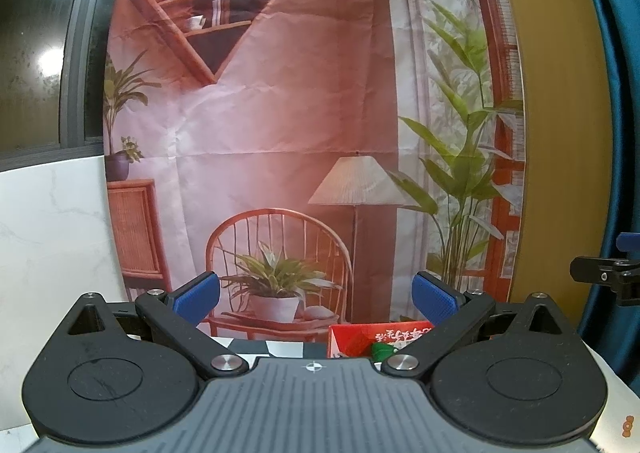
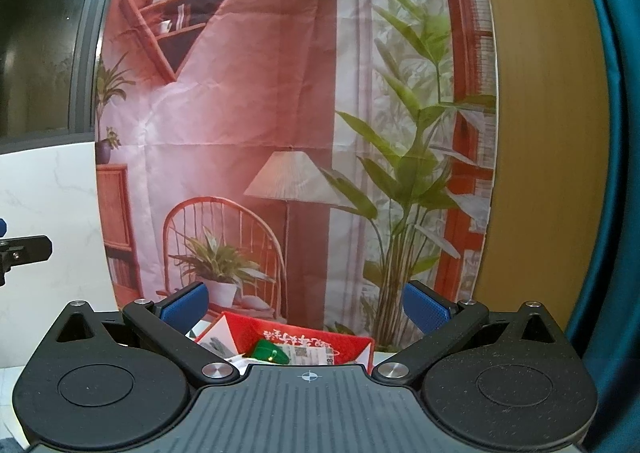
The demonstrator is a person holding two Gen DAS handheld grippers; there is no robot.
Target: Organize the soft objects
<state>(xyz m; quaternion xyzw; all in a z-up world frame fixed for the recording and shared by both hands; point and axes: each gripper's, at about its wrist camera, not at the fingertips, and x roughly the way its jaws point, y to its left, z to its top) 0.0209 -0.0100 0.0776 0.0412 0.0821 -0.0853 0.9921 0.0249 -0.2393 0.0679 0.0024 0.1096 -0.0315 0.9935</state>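
We hold both grippers level and side by side, each pointing straight at the backdrop point(image 1: 280, 93), a hanging cloth printed with a room scene of shelves, a chair, a lamp and plants. The left gripper point(image 1: 316, 299) has its blue fingers point(image 1: 198, 297) spread wide with nothing between them. The right gripper point(image 2: 306, 309) is the same, its fingers point(image 2: 186, 307) released and bare. Each camera catches the other tool at its edge: in the left view a black part of the right gripper pokes in at the far right, and in the right view the left one shows at the far left.

Just ahead and below the fingers stands a red box point(image 2: 352, 345) with white lettering on its inner wall (the text reads upside down to us). Inside it we see a green item point(image 2: 266, 351) and some printed packets point(image 2: 308, 355); what they are made of we cannot tell. From the left view the box point(image 1: 348, 337) sits low and to the right of centre, the green item point(image 1: 382, 349) peeking over the tool's body. The box rests on the desk point(image 1: 288, 347), whose top shows a black and white pattern there.

A white marbled wall point(image 1: 48, 233) lies to the left, a yellow panel point(image 1: 560, 133) and a blue curtain point(image 1: 616, 93) to the right.
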